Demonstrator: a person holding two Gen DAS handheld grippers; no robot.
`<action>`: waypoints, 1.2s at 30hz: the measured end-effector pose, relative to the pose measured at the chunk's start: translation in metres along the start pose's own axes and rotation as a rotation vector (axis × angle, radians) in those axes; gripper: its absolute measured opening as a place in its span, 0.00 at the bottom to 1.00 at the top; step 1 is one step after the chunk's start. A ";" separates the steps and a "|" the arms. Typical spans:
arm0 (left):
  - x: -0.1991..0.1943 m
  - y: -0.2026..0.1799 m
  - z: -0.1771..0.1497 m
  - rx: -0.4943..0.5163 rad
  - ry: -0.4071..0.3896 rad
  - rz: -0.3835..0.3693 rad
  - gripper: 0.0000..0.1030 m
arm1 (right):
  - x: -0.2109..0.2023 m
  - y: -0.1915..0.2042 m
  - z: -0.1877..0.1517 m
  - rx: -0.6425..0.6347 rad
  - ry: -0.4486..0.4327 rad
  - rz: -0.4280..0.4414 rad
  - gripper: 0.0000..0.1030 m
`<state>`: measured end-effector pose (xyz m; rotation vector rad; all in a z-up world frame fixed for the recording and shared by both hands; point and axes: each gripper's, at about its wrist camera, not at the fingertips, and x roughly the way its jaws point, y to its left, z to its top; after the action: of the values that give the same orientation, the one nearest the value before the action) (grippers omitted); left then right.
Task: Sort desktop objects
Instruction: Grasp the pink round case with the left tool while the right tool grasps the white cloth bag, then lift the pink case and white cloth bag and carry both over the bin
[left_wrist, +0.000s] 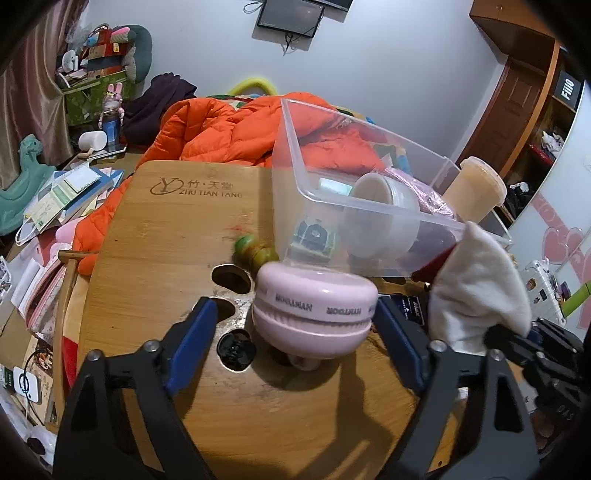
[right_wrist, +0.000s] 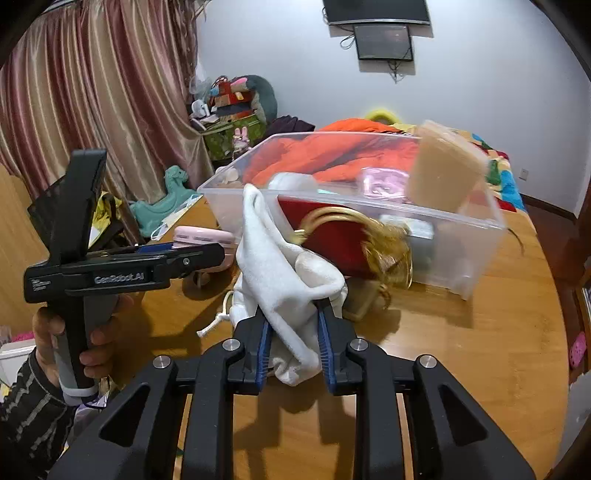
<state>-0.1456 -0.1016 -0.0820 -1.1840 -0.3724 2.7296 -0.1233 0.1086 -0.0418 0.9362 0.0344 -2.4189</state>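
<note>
A pink round case (left_wrist: 314, 314) stands on the wooden table (left_wrist: 155, 236) between the fingers of my left gripper (left_wrist: 295, 328). The right pad is at its side and a gap shows at the left pad, so the jaws are open. My right gripper (right_wrist: 295, 326) is shut on a white drawstring cloth pouch (right_wrist: 280, 266), also in the left wrist view as the pouch (left_wrist: 476, 288). Behind stands a clear plastic box (right_wrist: 465, 240) holding a white jar (left_wrist: 376, 210) and small items. A tan lidded cup (right_wrist: 443, 173) tilts, blurred, at the box's rim.
A red pouch with gold tassel (right_wrist: 332, 240) leans at the box's front. A green round object (left_wrist: 255, 251) lies beside the box. Cut-out holes (left_wrist: 231, 278) pierce the tabletop. An orange quilt (left_wrist: 221, 136) lies beyond the table. A hand (right_wrist: 48, 332) holds the left gripper (right_wrist: 210, 254).
</note>
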 end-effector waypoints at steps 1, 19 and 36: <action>0.001 -0.001 0.000 -0.002 0.003 -0.002 0.77 | -0.005 -0.004 -0.001 0.010 -0.007 0.002 0.19; -0.005 -0.014 -0.011 0.008 -0.014 0.023 0.62 | -0.040 -0.023 0.008 0.068 -0.094 0.037 0.19; -0.057 -0.032 0.013 0.043 -0.160 -0.017 0.62 | -0.047 -0.010 0.039 0.003 -0.145 0.046 0.19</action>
<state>-0.1148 -0.0863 -0.0248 -0.9507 -0.3387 2.8107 -0.1238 0.1309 0.0157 0.7521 -0.0430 -2.4381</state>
